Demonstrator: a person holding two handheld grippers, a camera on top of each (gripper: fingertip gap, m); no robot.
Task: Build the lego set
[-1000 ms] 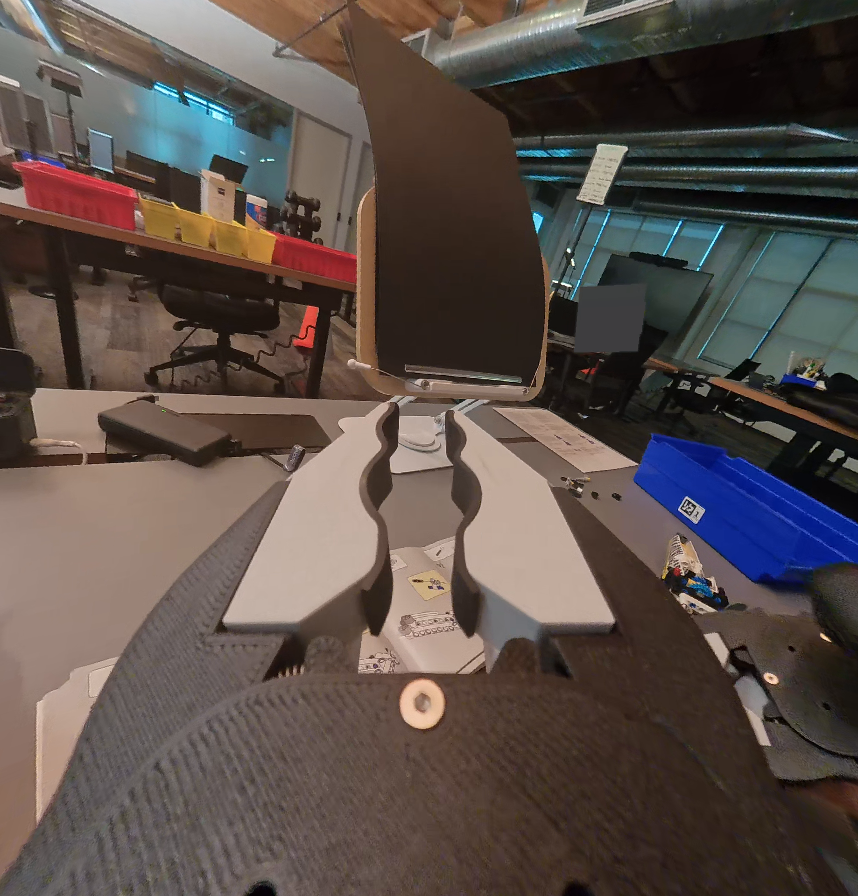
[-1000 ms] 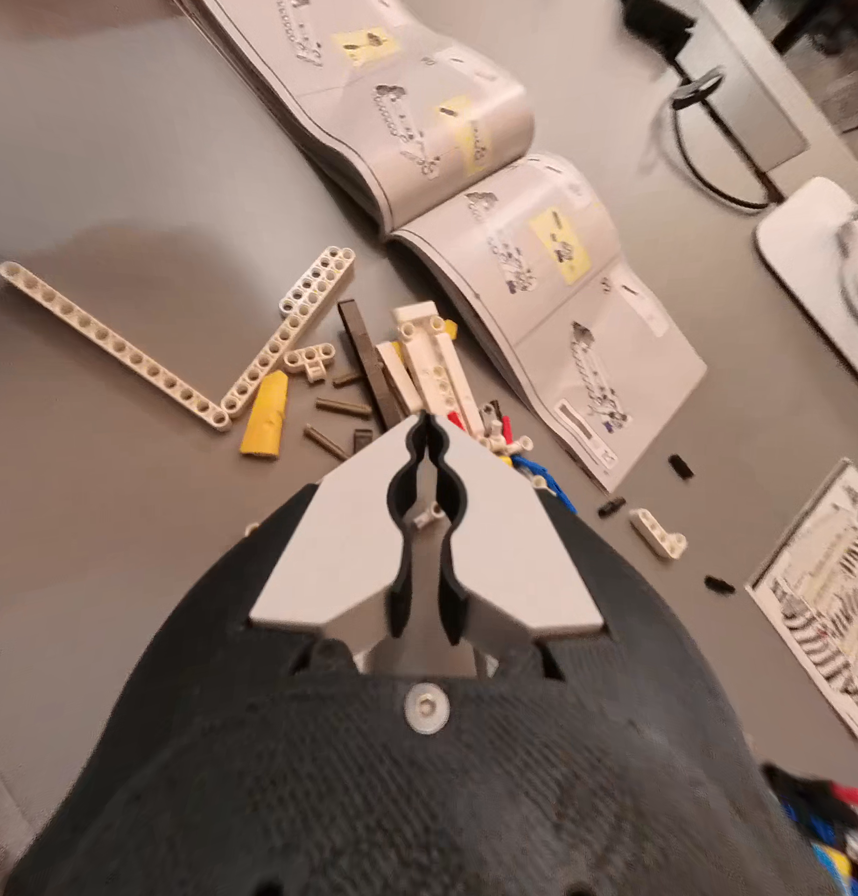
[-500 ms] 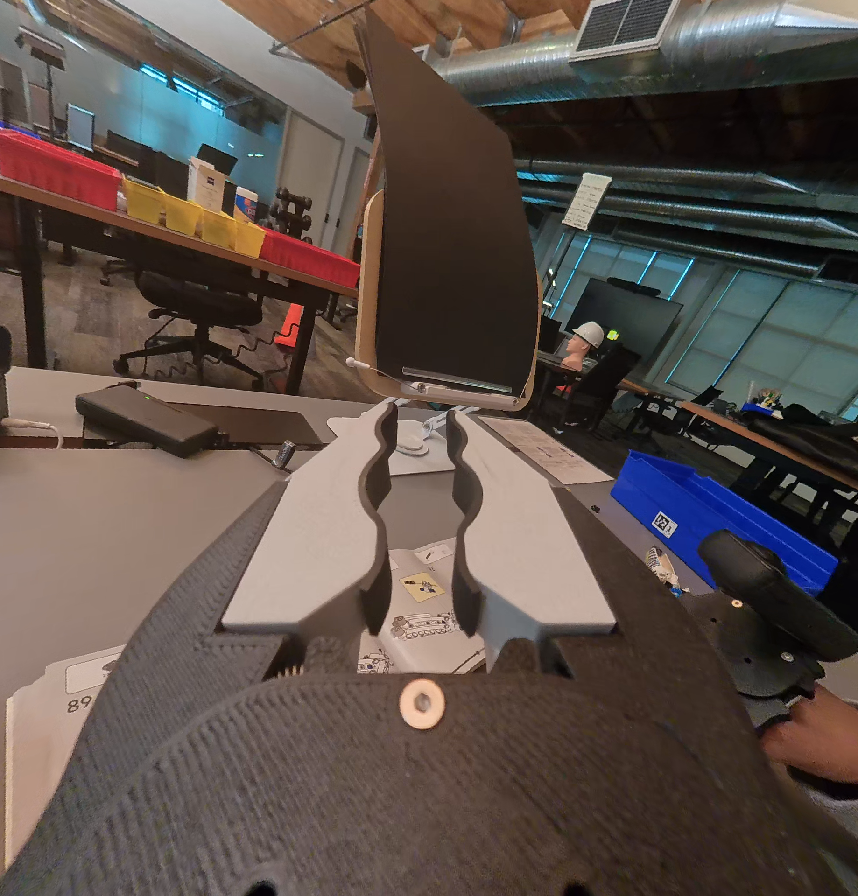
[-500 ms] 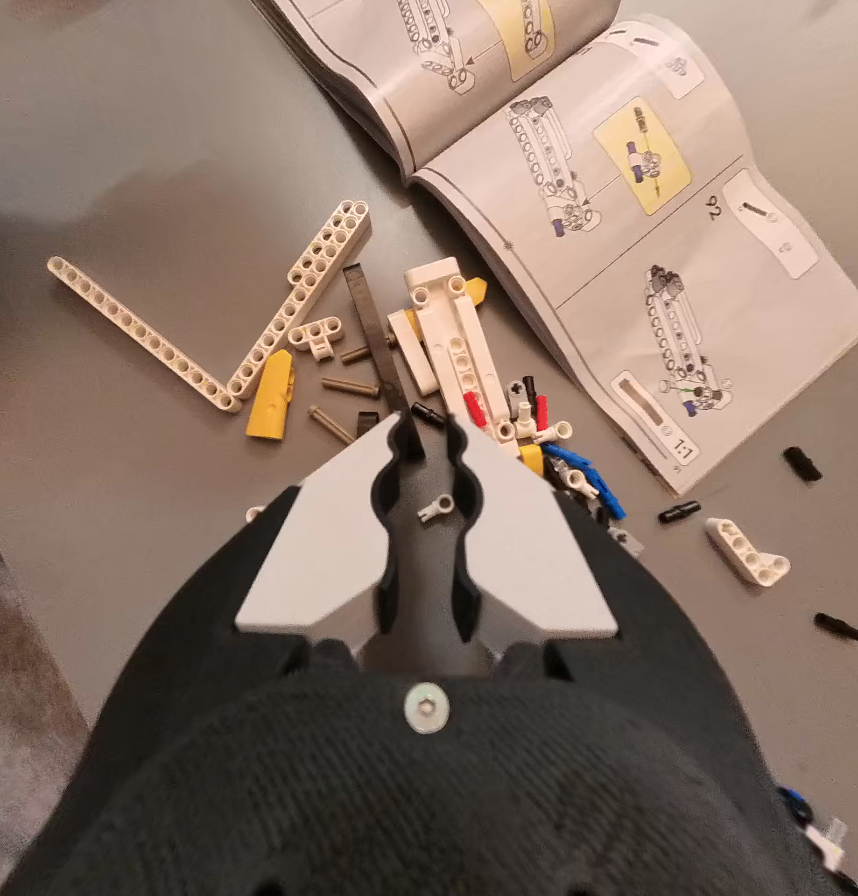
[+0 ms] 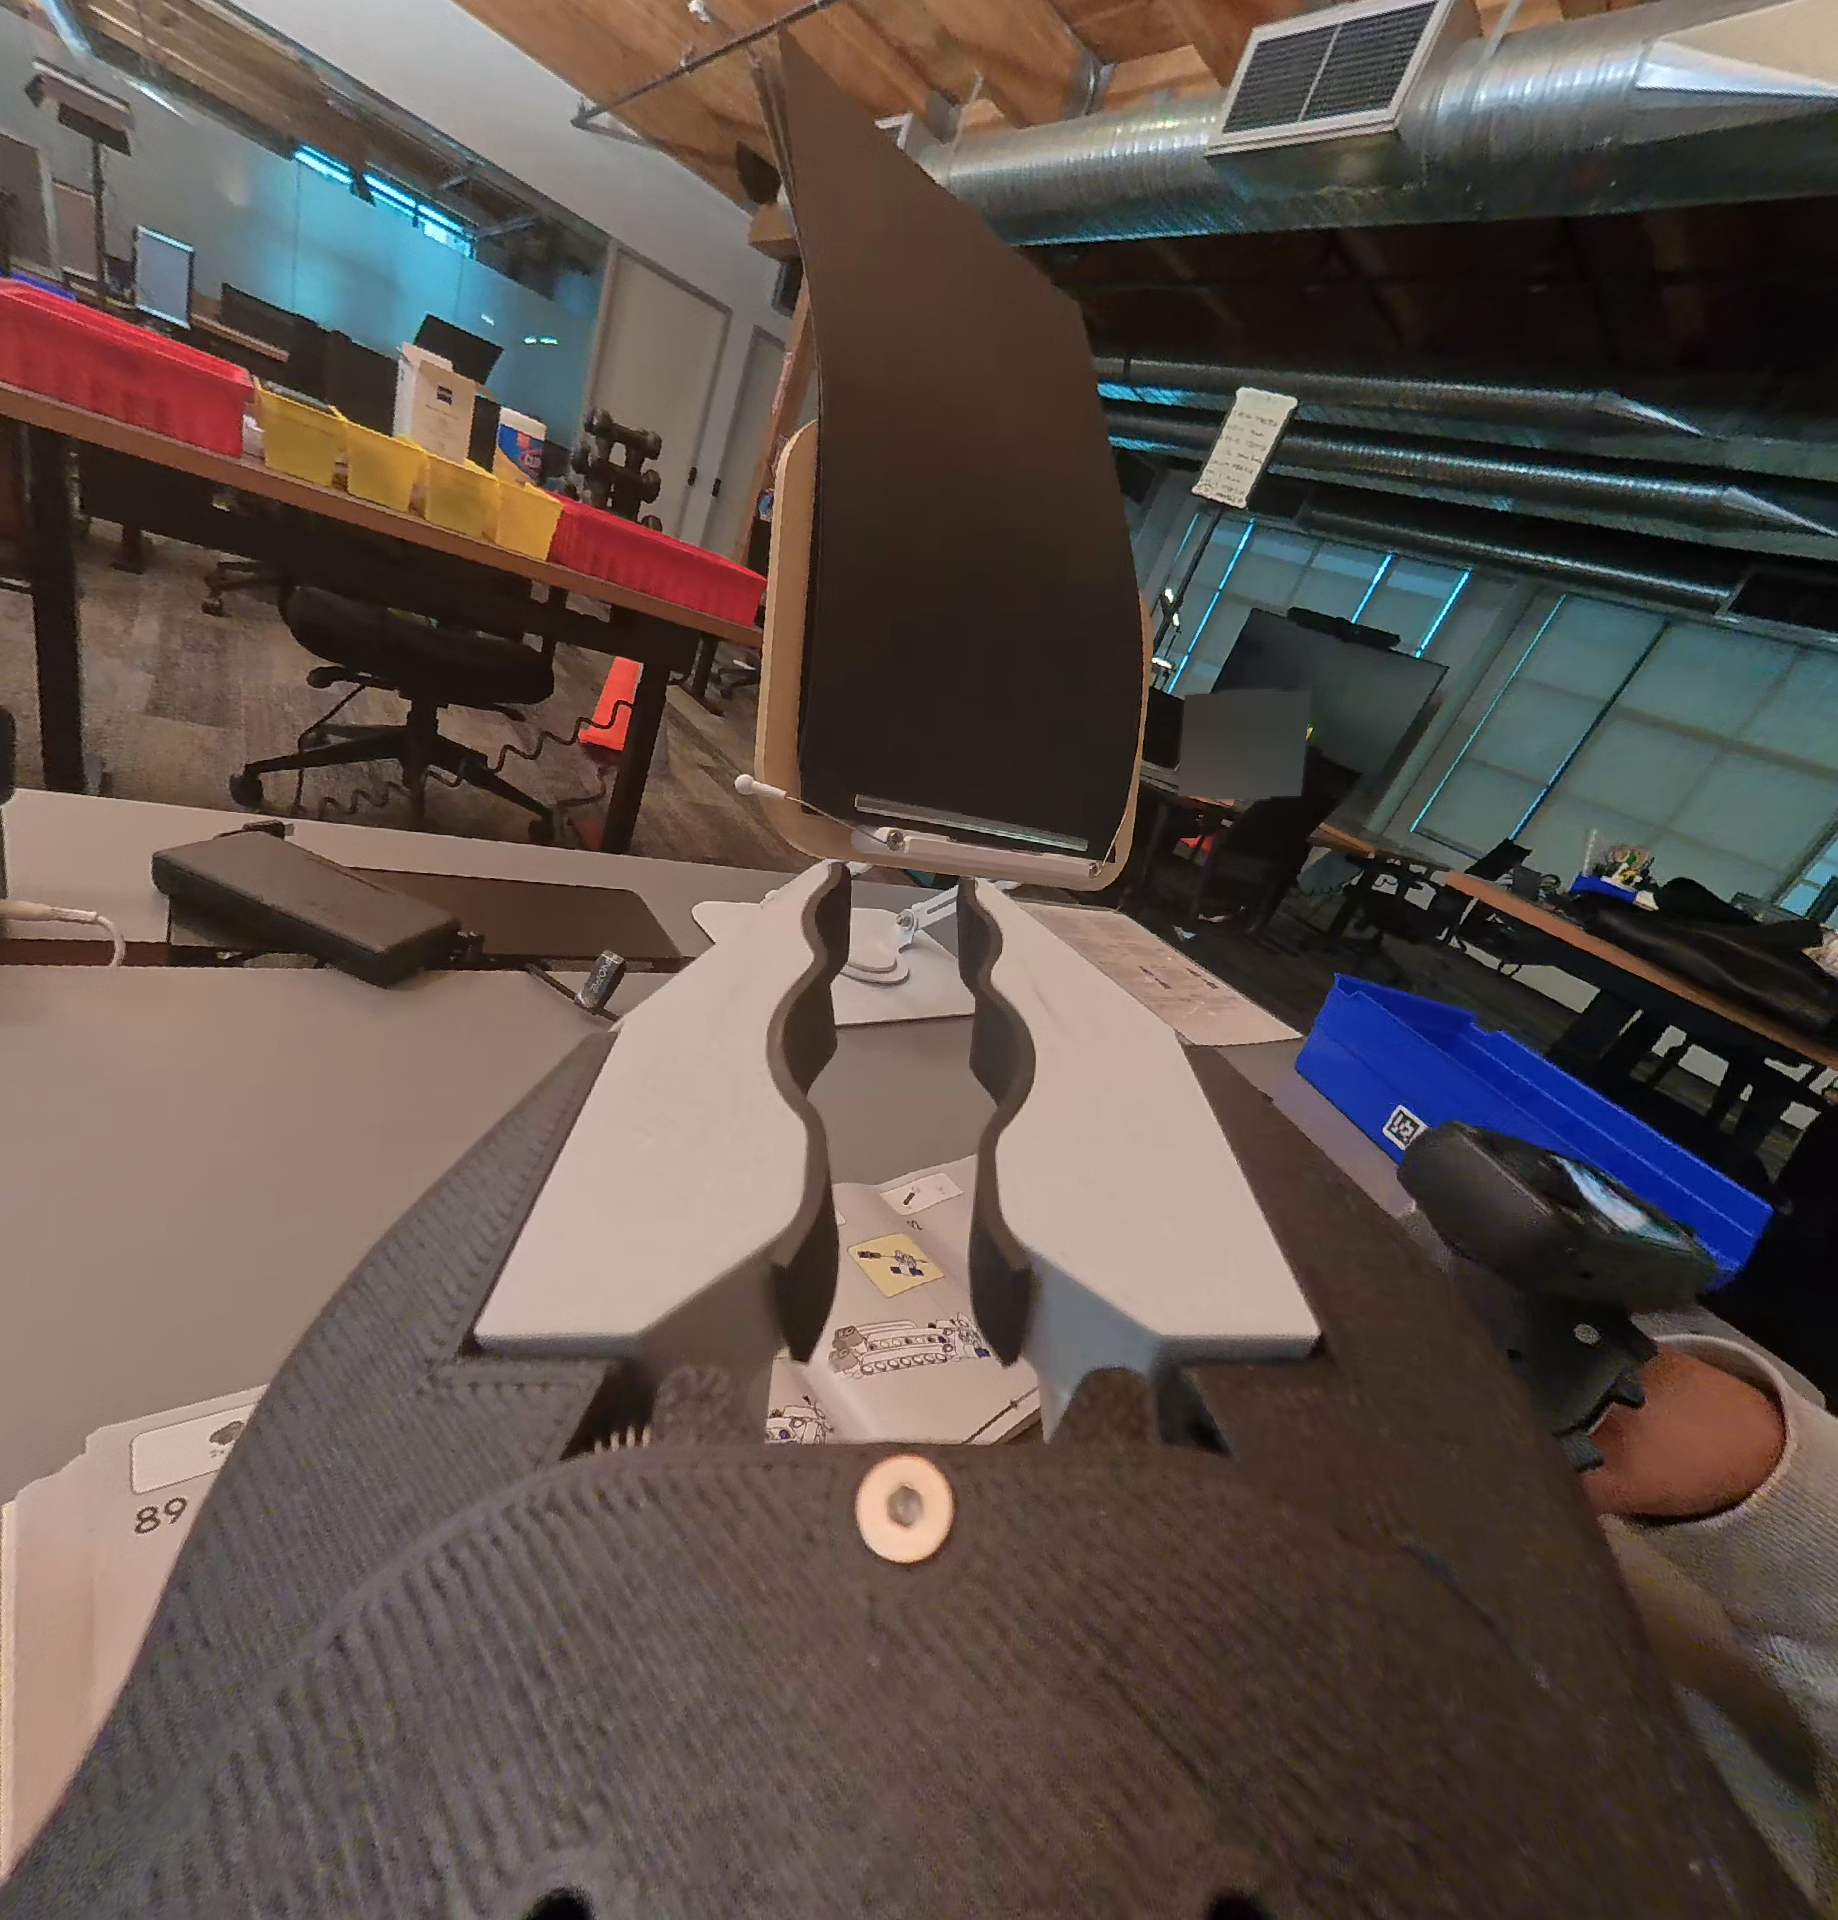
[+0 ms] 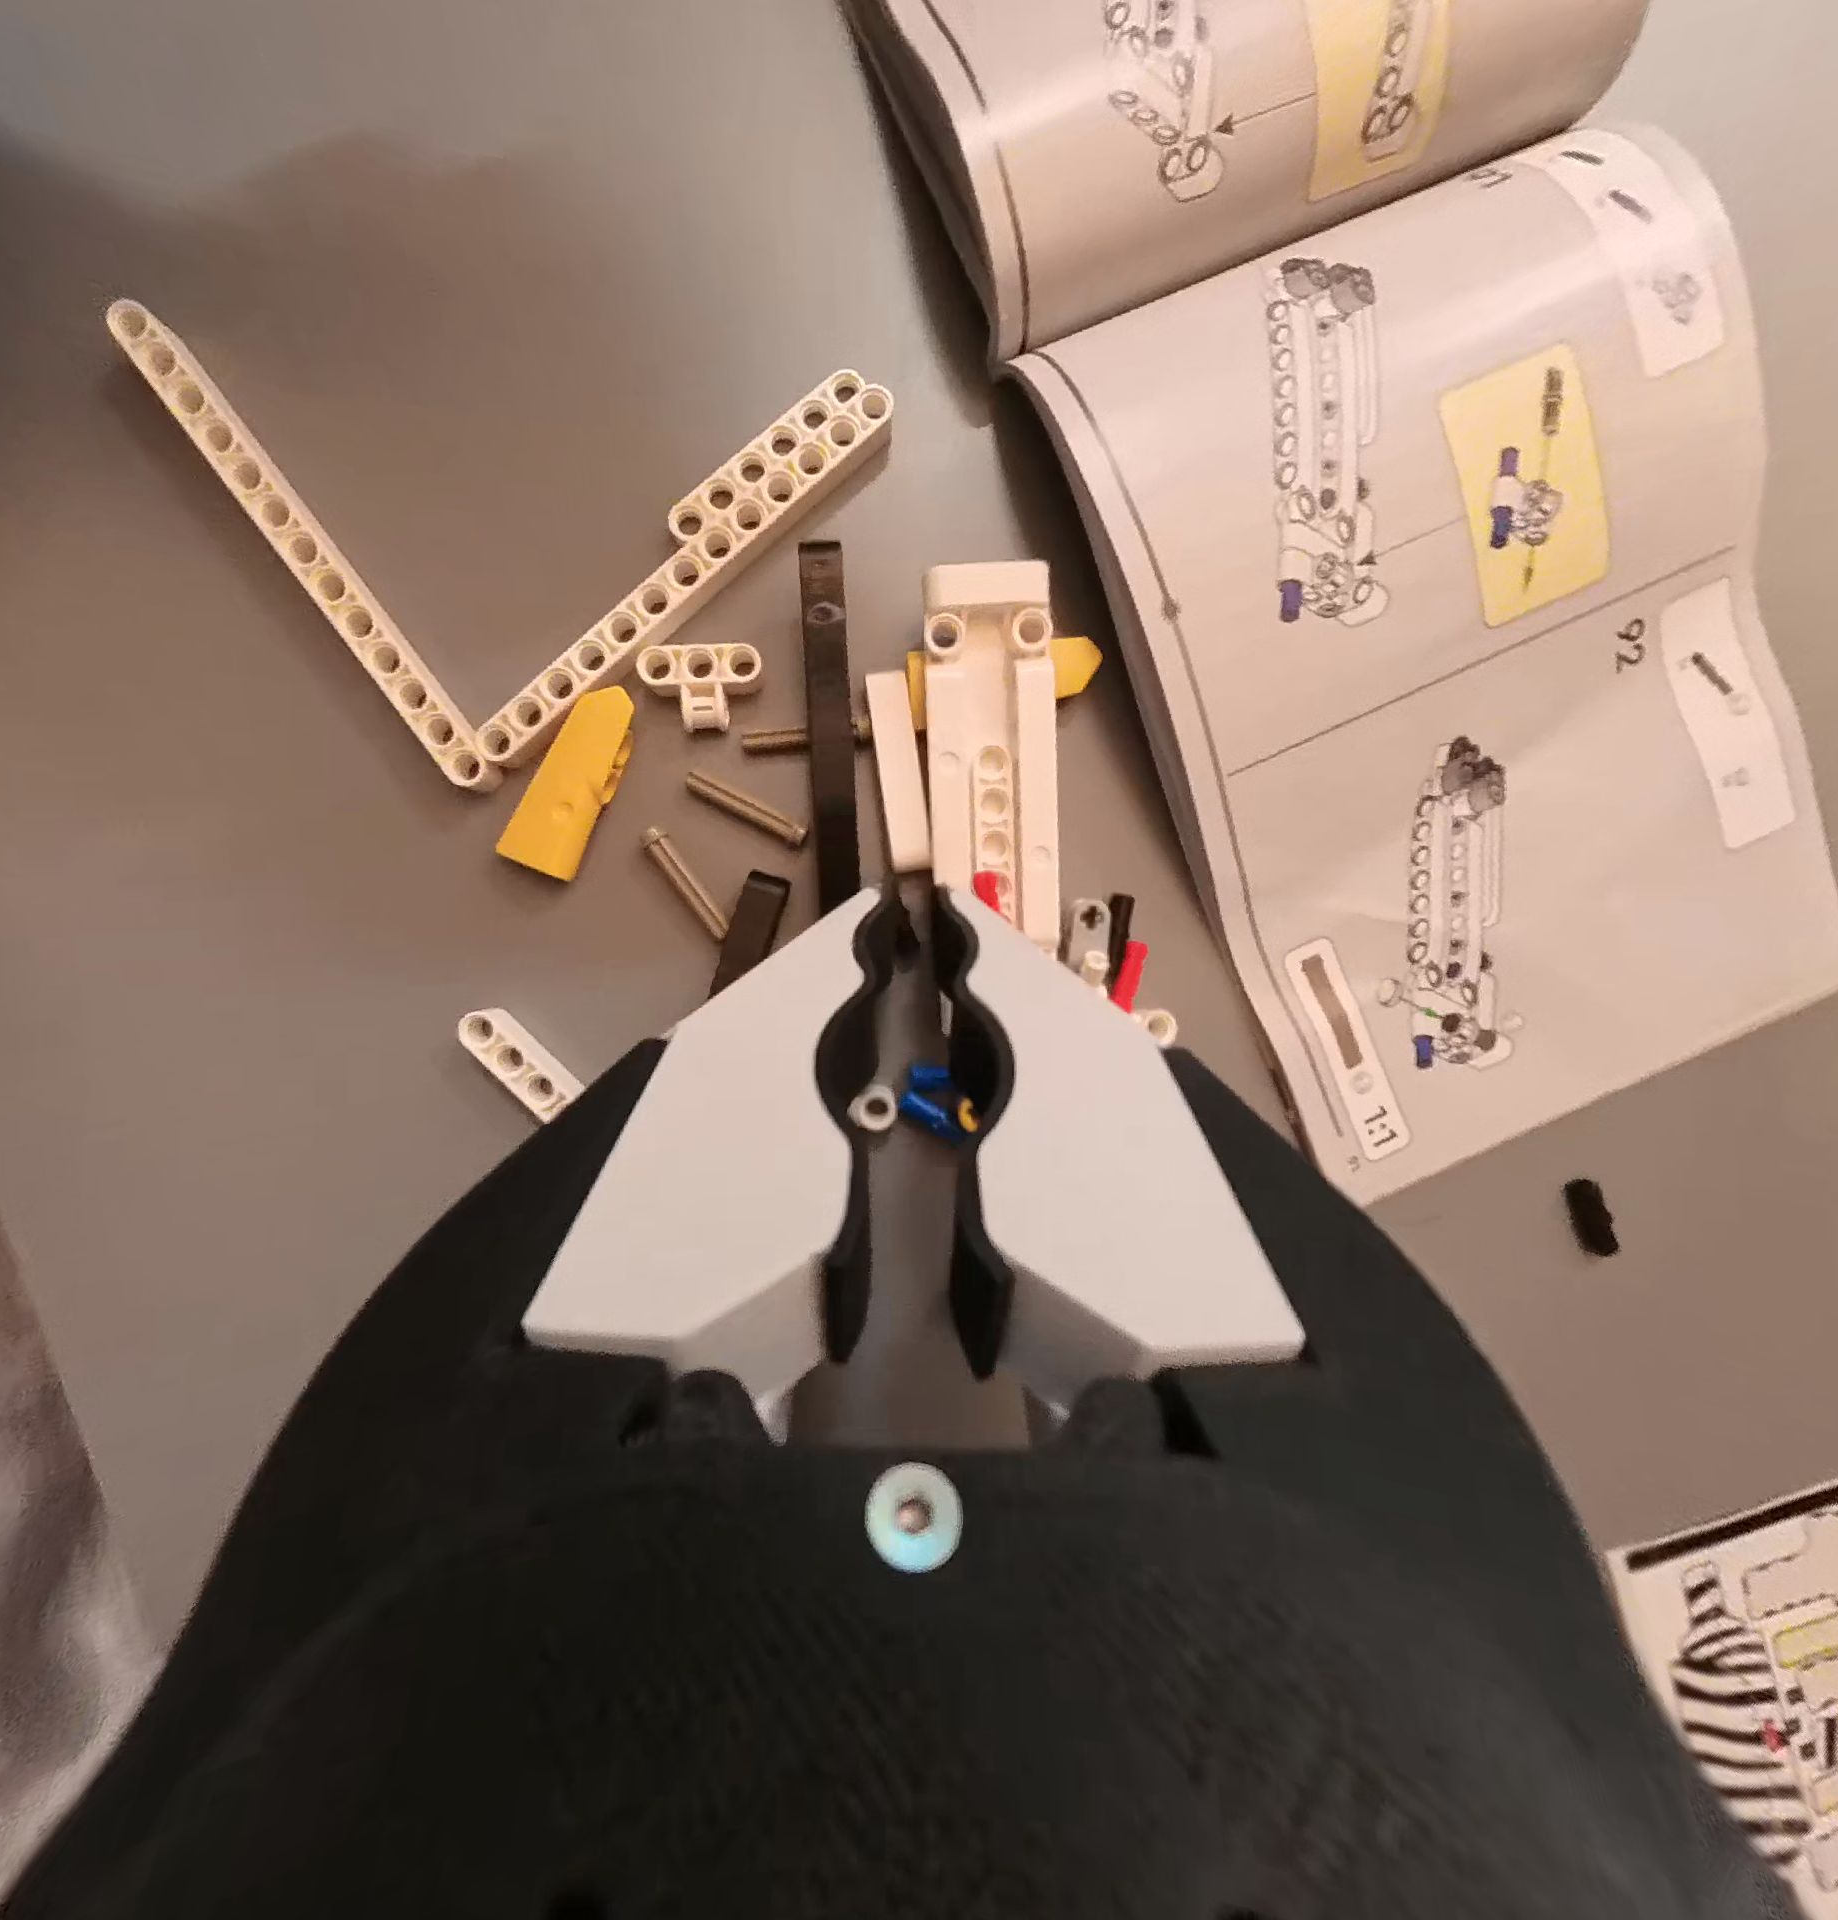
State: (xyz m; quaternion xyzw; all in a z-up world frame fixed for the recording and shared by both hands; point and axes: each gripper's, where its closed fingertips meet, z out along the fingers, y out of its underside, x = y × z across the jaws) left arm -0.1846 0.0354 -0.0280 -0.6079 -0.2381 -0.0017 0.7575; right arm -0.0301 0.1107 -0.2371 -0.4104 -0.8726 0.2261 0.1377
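Loose Lego parts lie on the grey table in the right wrist view: a long white beam (image 6: 271, 520), a doubled white beam (image 6: 686, 561), a yellow panel (image 6: 567, 790), a black beam (image 6: 827, 707), a white frame piece (image 6: 988, 727), red pins (image 6: 1133, 961) and blue pins (image 6: 930, 1101). My right gripper (image 6: 915, 902) hangs over this pile with its jaws a narrow gap apart. A small black pin (image 6: 904, 925) shows between the tips. My left gripper (image 5: 904, 883) is open and empty, above the open instruction booklet (image 5: 894, 1257).
The booklet (image 6: 1517, 727) lies right of the pile, with a stray black pin (image 6: 1590, 1216) and a printed sheet (image 6: 1777, 1714) nearer. A blue bin (image 5: 1517, 1101), a black board on a stand (image 5: 956, 520) and a black power pack (image 5: 302, 904) stand beyond. The gap from one gripper's tips to the other's is roughly 25 cm.
My right gripper was shut, opened, and has now dropped closer to the pile with its jaws narrowed. My left gripper has barely moved. The right gripper and hand now show at its right.
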